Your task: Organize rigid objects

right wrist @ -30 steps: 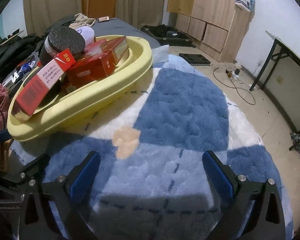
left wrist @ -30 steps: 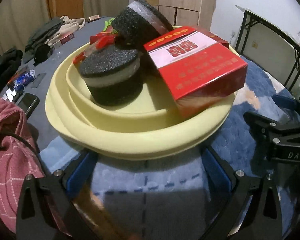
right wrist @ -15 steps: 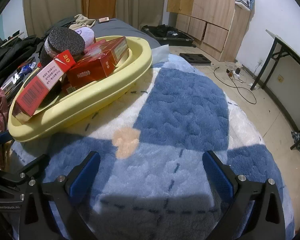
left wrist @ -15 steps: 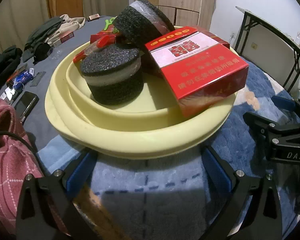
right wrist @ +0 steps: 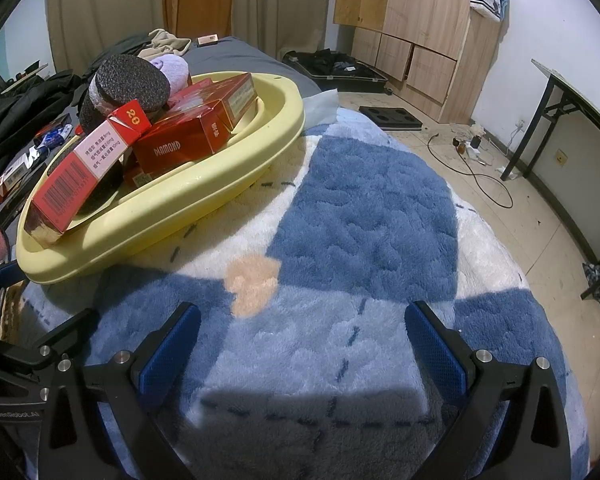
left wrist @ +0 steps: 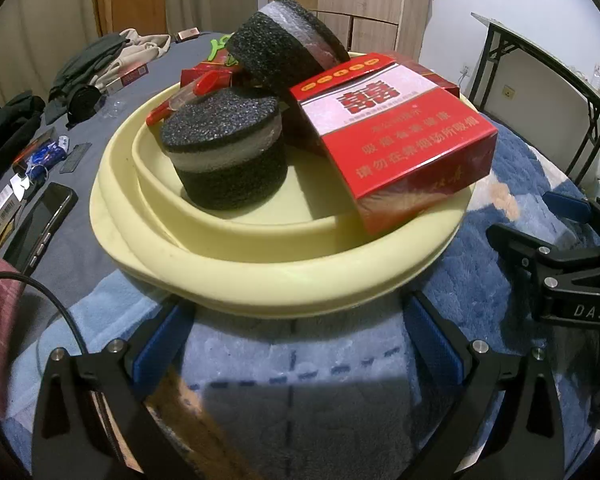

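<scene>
Yellow basin (left wrist: 260, 280) sits on blue-white fleece blanket (left wrist: 300, 368), centre of left wrist view, holding black foam puck (left wrist: 224, 156) at near left, second foam puck (left wrist: 284, 52) tilted behind, red carton (left wrist: 396, 136) leaning on right rim. Left gripper (left wrist: 296, 344) spread wide, empty, just short of basin's near rim. Phone (left wrist: 40, 224) lies left.

Right wrist view: basin (right wrist: 228, 176) at far left, red "DIAMOND" box (right wrist: 180, 140) inside. Right gripper (right wrist: 302, 344) spread, empty, over blanket (right wrist: 360, 220).

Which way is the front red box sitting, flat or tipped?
Tipped. The red box slants, its low end on the basin rim, its high end against the foam disc.
</scene>
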